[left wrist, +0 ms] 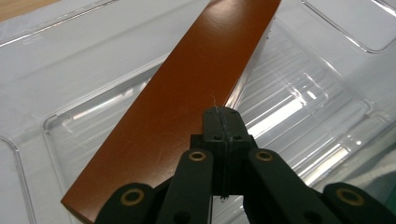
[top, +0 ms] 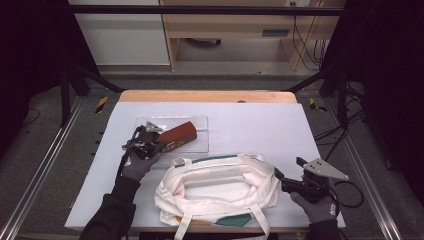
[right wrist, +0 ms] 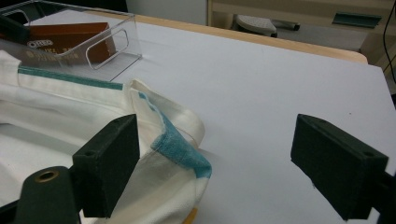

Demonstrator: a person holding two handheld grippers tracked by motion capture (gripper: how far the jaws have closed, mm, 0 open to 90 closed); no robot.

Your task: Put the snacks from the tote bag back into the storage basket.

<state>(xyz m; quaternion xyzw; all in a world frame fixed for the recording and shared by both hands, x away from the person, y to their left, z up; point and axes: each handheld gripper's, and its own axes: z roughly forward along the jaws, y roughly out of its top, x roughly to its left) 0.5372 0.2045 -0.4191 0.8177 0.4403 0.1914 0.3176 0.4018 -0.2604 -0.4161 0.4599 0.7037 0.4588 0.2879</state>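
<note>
We see the left hand-held gripper (top: 159, 145) at the clear tray (top: 200, 120) on the far left of the counter (top: 260, 125), its jaws clenched together beside the brown box (left wrist: 187, 93), gripping nothing. The right hand-held gripper (right wrist: 219, 158) stands released at the cream tote bag's (top: 220, 187) near right corner, jaws wide apart.

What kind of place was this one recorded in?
Probably a lab or workshop recording station: a white-covered table inside a black metal frame, loose cables on the floor behind, and plain wooden furniture beyond.
</note>
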